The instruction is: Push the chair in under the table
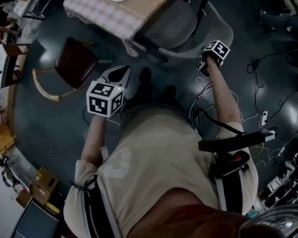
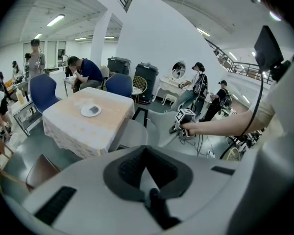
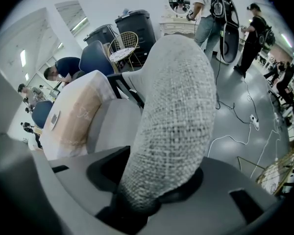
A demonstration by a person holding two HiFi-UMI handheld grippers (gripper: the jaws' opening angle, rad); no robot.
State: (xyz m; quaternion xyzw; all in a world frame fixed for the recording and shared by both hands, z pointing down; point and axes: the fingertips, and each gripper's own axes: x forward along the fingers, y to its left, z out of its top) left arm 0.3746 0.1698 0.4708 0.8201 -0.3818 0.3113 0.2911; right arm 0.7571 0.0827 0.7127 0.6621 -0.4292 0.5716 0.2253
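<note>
Chair [image 1: 175, 29] partly under clothed table [image 1: 103, 10] on dark glossy floor [image 1: 54, 128]

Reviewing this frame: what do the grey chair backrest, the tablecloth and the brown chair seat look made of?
The grey chair backrest: coarse woven fabric, matte; the weave shows up close. The tablecloth: thin cloth, likely cotton; checked pattern, edges drape. The brown chair seat: smooth, slightly glossy, perhaps leather or vinyl; it catches light.

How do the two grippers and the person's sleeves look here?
Both the left gripper and the right gripper have pale grey bodies with dark pads. Each carries a white cube with black square markers. The person wears a beige short-sleeved shirt.
</note>
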